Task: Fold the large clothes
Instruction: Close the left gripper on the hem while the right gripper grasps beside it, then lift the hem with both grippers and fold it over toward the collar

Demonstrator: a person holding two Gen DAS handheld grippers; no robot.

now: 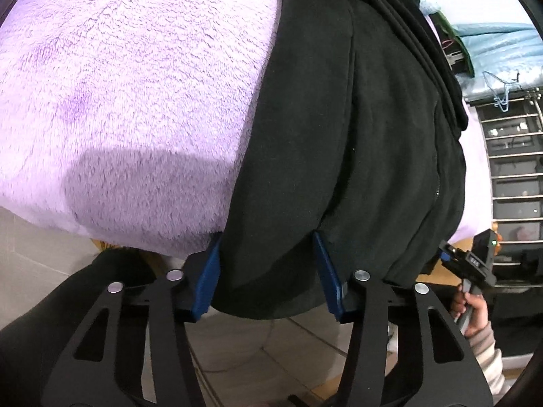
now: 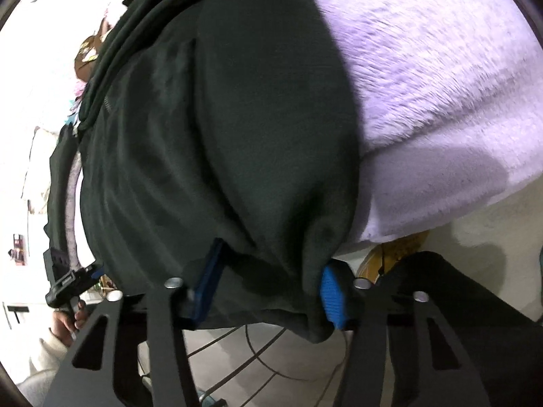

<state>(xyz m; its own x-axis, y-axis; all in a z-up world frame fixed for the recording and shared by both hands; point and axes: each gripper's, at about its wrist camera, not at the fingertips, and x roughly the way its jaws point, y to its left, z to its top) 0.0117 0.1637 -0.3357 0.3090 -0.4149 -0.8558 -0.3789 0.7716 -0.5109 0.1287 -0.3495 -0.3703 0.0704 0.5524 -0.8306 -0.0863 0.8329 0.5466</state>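
Note:
A black fleece garment [image 1: 339, 118] lies on a fluffy lilac blanket [image 1: 118, 84], its hem hanging over the bed's near edge. My left gripper [image 1: 266, 240] straddles one stretch of that hem, and the cloth bunches between its blue pads [image 1: 207, 271]. The right gripper [image 2: 271, 257] holds another stretch of the same garment [image 2: 220, 118], where the fabric puckers toward both blue pads [image 2: 331, 291]. In the left wrist view the right gripper [image 1: 475, 257] shows at the far right, held by a hand. The left gripper [image 2: 64, 278] appears at the right wrist view's left edge.
The lilac blanket [image 2: 441, 84] covers the bed on both sides of the garment. Pale floor tiles [image 1: 254, 356] lie below the bed edge. A metal rack [image 1: 516, 169] and a hanger [image 1: 502, 91] stand at the right. A black sleeve [image 1: 51, 305] shows low left.

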